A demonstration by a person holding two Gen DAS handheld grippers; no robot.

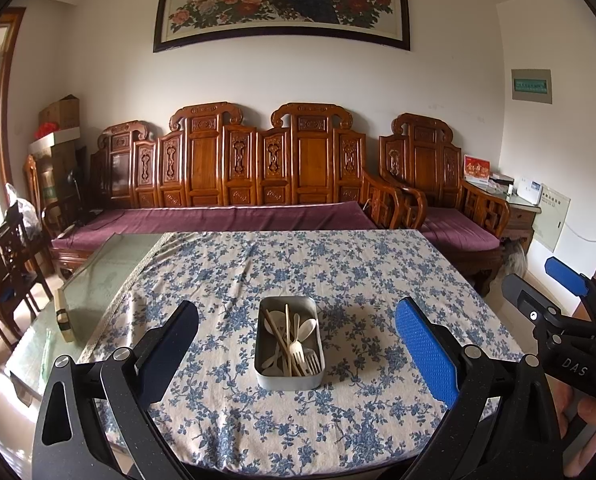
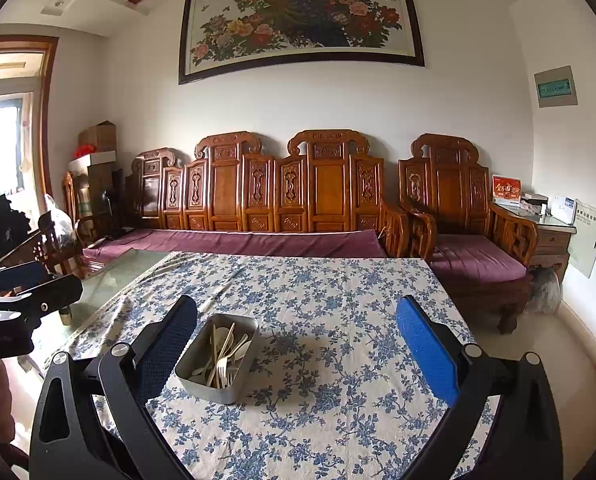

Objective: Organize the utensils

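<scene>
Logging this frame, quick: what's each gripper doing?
Left gripper: open, holding nothing, above the metal tin.
Right gripper: open, holding nothing.

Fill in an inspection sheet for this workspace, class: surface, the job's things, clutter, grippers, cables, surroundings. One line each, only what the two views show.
Surface: table under a blue floral tablecloth; bare glass top at its left side.
Job's things: metal tin standing on the cloth, holding pale forks, spoons and chopsticks mixed together.
Clutter: a small block-like object on the glass; what it is cannot be told.
Grippers: left gripper open, empty, with the tin ahead between its fingers; right gripper open, empty.
Cables: nothing seen on the table.
Surroundings: carved wooden sofa with purple cushions, framed floral painting, cardboard boxes.
</scene>
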